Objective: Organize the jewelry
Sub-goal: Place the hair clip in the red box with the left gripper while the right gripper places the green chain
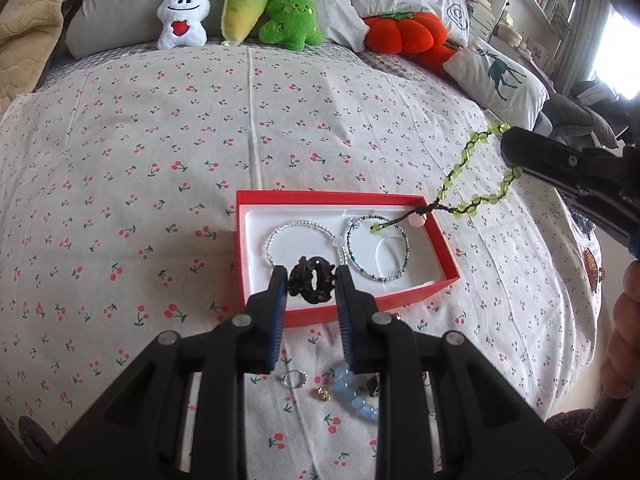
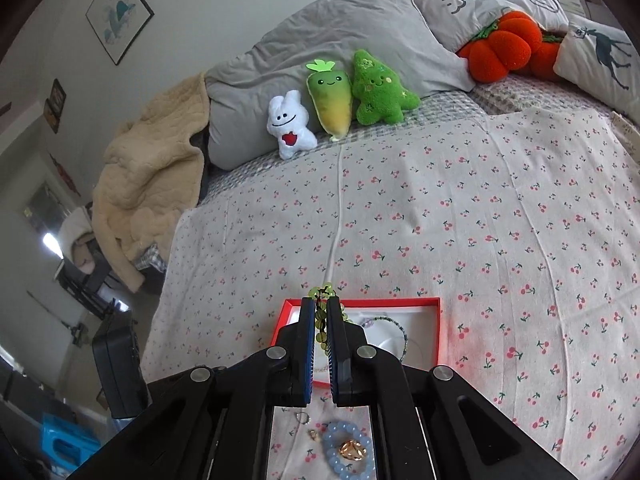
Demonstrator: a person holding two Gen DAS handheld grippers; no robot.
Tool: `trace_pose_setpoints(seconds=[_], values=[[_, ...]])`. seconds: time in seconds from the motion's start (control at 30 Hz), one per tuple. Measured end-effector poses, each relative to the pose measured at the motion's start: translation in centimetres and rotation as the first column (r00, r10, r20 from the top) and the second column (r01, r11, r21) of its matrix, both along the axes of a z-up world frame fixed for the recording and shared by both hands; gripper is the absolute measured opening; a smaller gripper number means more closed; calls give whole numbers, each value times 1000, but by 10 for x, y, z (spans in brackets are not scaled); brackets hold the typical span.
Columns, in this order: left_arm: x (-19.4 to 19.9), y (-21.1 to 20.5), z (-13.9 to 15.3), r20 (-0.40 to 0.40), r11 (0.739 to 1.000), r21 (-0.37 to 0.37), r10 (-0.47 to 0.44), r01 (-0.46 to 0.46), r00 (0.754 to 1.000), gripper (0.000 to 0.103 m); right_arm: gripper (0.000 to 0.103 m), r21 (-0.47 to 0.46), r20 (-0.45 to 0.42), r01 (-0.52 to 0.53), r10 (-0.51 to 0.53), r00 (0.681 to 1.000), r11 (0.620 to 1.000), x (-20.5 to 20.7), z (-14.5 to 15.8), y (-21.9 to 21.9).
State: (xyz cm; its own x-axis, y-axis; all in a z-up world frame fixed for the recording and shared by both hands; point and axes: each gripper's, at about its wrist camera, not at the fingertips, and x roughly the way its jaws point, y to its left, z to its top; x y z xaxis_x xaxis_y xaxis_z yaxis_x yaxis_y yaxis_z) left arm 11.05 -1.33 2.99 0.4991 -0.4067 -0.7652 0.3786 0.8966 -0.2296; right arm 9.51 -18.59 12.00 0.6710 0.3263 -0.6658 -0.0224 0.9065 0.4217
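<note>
A red box (image 1: pixel 440 236) with a white liner lies on the cherry-print bed sheet; it also shows in the right wrist view (image 2: pixel 434 322). Inside lie a clear bead bracelet (image 1: pixel 276 236) and a dark multicolour bead bracelet (image 1: pixel 404 256). My left gripper (image 1: pixel 312 280) is shut on a black bead bracelet (image 1: pixel 310 284) over the box's near side. My right gripper (image 2: pixel 321 312) is shut on a green bead bracelet (image 1: pixel 472 168) that dangles over the box's right end; its beads show between the pads (image 2: pixel 320 328).
On the sheet near me lie a light blue bead bracelet (image 1: pixel 356 398), a silver ring (image 1: pixel 294 379) and small gold pieces (image 2: pixel 352 450). Plush toys (image 1: pixel 240 12) and pillows (image 1: pixel 496 76) line the far side of the bed.
</note>
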Motion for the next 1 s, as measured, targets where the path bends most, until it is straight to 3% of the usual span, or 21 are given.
trace_pose_setpoints(seconds=[0.37, 0.67, 0.77, 1.0], values=[[21, -12, -25, -12, 1000, -7, -27, 27, 1000, 26, 6, -7, -35, -6, 6, 999, 1000, 19, -22, -4], [22, -15, -25, 6, 999, 40, -21, 21, 1000, 27, 6, 28, -44, -84, 85, 995, 996, 27, -31, 8], [17, -13, -19, 16, 999, 42, -21, 20, 1000, 27, 6, -8, -83, -93, 92, 992, 996, 32, -47, 8], [6, -9, -10, 37, 998, 62, -24, 22, 999, 41, 6, -139, -212, -72, 41, 976, 988, 40, -94, -2]])
